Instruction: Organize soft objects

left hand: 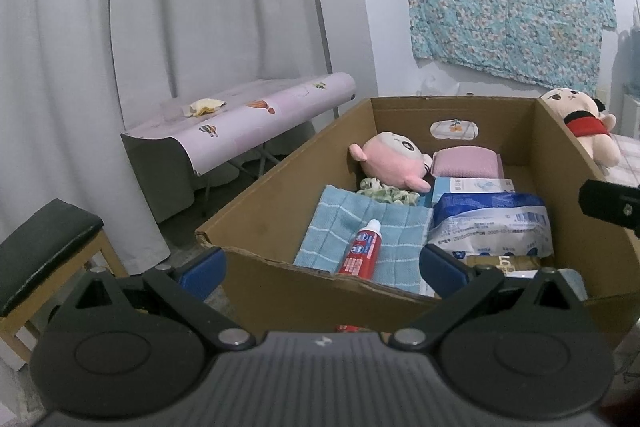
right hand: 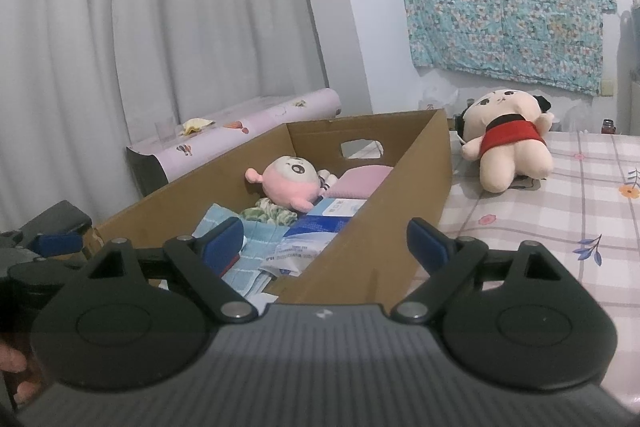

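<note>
Both claws are seen spread wide with nothing between the pads: left claw (left hand: 322,263) hangs over the near wall of the cardboard box (left hand: 280,291), right claw (right hand: 324,247) straddles the box's right wall without being pressed on it. Neither is loaded.

Inside the box, several soft things are already lodged: pink plush (left hand: 390,159) near the far wall, pink sponge-like pad (left hand: 466,161) just right of it, green patterned scrunchie (left hand: 386,191) in front of the plush, blue towel (left hand: 356,231) near the front wall. Non-soft items are mixed in too: red toothpaste tube (left hand: 360,247) lying on the towel, a blue-white packet (left hand: 492,223) and a small carton (left hand: 472,185) at the box's right side.

Outside the box, right of its far corner, a cream plush in red top (right hand: 506,147) is left lying on the checked bench (right hand: 580,211), well apart from both claws.

Progress is judged partial; at least that plush remains to be fetched and boxed.
</note>
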Demonstrator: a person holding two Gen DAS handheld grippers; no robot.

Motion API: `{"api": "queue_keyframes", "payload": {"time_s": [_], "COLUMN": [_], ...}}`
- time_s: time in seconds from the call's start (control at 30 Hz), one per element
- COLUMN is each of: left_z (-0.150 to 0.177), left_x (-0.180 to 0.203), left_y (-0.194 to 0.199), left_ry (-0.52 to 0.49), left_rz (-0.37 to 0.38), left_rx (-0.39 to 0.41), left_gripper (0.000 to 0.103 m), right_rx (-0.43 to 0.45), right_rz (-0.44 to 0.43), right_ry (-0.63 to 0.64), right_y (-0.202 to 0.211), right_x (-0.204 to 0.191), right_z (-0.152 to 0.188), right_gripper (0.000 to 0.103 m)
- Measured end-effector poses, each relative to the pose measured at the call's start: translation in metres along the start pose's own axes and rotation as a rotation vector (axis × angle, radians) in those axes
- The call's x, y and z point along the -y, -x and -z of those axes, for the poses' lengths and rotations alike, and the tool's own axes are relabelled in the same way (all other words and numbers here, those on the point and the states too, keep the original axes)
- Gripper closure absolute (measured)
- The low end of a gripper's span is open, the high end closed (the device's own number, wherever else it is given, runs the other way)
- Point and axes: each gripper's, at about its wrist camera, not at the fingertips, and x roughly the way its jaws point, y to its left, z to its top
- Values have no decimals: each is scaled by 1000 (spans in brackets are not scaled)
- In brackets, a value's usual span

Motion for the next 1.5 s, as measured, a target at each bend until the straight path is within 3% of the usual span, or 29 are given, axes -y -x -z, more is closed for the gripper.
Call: {"api": "queue_keyframes", "payload": {"time_s": [1.5], "left_z": [1], "left_x": [2], "left_y": [1], "left_ry": [12], "left_rz": [-19], "left_rx": [-9], "left_gripper": [0], "right_rx": [-15], "right_rz": [-16], "right_ry": [18], "right_y": [-2], "right_x": [-2], "right_z": [3], "right_gripper": [11]}}
